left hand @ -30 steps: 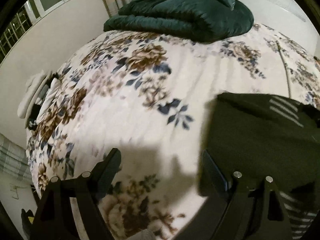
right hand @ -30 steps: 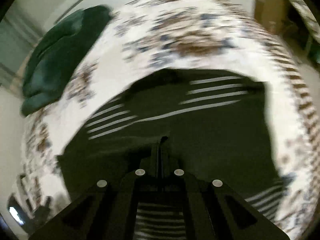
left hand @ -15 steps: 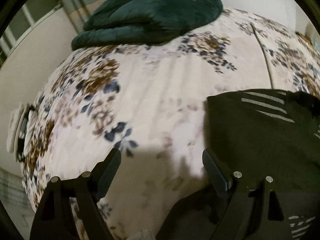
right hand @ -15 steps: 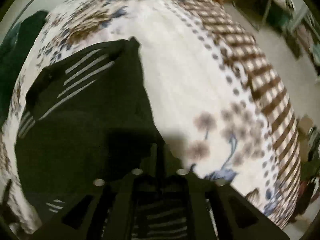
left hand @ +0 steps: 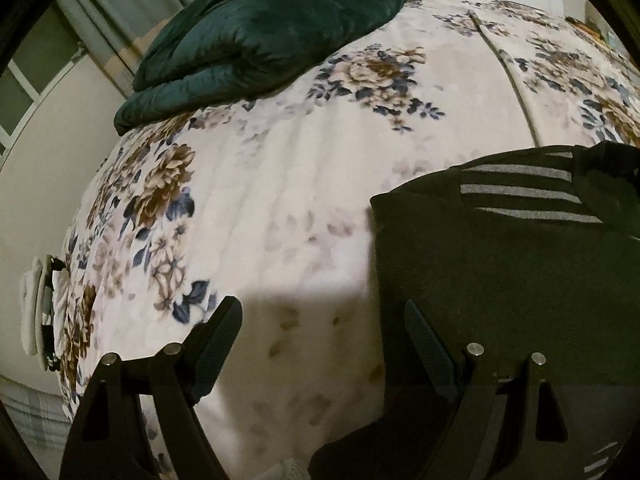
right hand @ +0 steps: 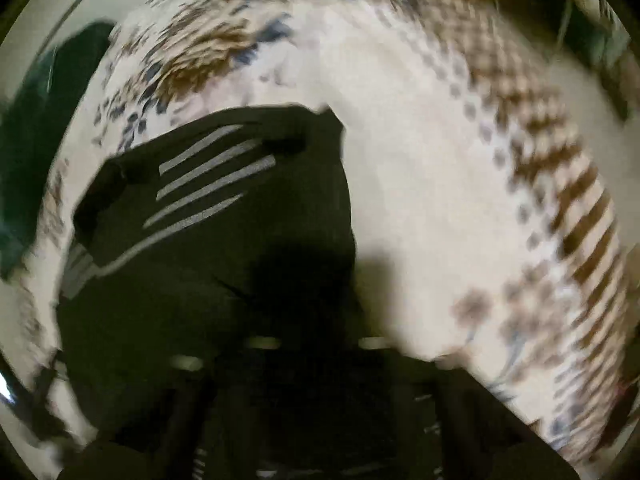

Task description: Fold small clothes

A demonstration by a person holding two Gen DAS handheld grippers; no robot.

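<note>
A dark garment with grey stripes lies on the floral bed cover; it also shows in the right wrist view. My left gripper is open and empty, just above the bed at the garment's left edge, its right finger over the cloth. My right gripper is blurred and dark over the garment's right edge; I cannot tell how its jaws stand or whether cloth is between them.
A folded dark green quilt lies at the far end of the bed, also visible in the right wrist view. White folded items sit at the bed's left edge. The bed's right edge drops to the floor.
The left gripper has swung and stayed open beside the garment. The right gripper has moved right to the garment's right edge, and its view is now blurred.
</note>
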